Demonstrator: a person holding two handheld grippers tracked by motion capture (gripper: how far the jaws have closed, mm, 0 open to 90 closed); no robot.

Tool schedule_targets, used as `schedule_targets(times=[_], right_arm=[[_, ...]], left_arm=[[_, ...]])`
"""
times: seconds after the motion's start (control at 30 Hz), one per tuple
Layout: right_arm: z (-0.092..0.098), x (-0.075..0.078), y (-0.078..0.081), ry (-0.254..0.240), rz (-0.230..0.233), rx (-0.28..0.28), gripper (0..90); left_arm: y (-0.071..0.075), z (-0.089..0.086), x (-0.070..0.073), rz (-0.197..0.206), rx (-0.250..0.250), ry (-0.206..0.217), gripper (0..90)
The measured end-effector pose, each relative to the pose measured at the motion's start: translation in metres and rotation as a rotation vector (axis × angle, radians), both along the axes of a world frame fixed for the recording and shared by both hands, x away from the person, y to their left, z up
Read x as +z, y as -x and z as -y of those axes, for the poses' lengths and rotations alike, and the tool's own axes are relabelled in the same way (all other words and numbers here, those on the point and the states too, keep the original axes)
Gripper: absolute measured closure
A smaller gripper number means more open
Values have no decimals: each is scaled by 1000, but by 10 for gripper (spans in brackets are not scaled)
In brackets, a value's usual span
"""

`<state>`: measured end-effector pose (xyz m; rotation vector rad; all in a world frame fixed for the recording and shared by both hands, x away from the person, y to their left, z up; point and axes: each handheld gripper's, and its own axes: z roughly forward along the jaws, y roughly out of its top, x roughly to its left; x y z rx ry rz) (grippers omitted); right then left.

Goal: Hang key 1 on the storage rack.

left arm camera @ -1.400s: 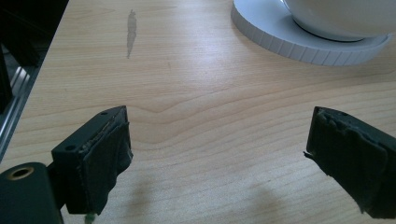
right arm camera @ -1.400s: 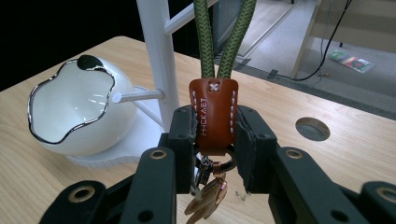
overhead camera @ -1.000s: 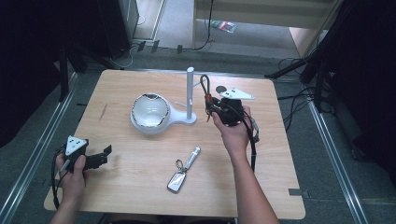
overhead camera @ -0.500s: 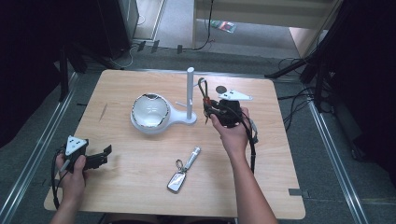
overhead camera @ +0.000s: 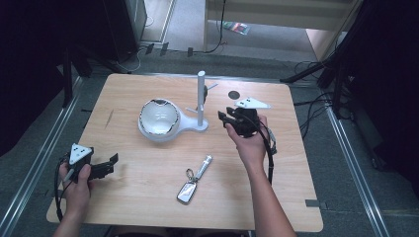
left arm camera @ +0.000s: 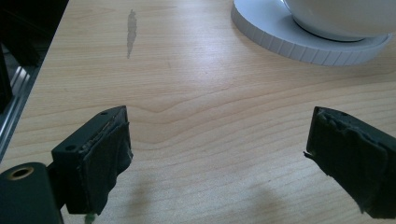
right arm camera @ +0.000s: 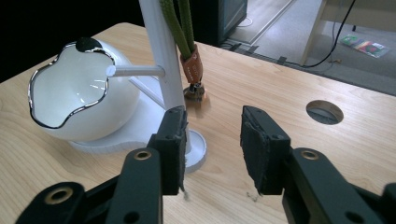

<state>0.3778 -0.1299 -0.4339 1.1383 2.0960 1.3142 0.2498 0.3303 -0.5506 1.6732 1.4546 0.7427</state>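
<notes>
Just beyond the right gripper [right arm camera: 212, 144], its empty jaws newly parted, a light, limp green cord keychain [right arm camera: 187, 44] dangles from the white stand's post [right arm camera: 161, 56], best pinched at its stiffer brown leather end.

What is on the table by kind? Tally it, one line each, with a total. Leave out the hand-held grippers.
White stand with bowl: 1
Green lanyard hanging on the stand: 1
Key fob with ring: 1
Silver pen-like tool joined to the fob: 1
Total: 4
</notes>
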Motion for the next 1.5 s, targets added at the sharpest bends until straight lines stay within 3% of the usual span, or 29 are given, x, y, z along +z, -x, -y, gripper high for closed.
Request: schedule_targets(times=[0.13,0.23,0.37,0.5,0.9,1.5], right_arm=[[6,-3,4,5,2,-19,521],[14,-6,6,-19,-8,-34,384],[21,-9,16,46,53,-140,212],[28,-11,21,52,57,-162,2],[57,-24,47,73,122,-189,0],[85,-41,67,65,103,-225,0]], left_arm=[[0,0,0,1,0,0,69],[0,0,0,1,0,-1,69],[0,0,0,1,-1,0,69],[0,0,0,1,-1,-1,69],[0,1,0,4,2,-6,69],[0,1,0,1,4,-6,69]])
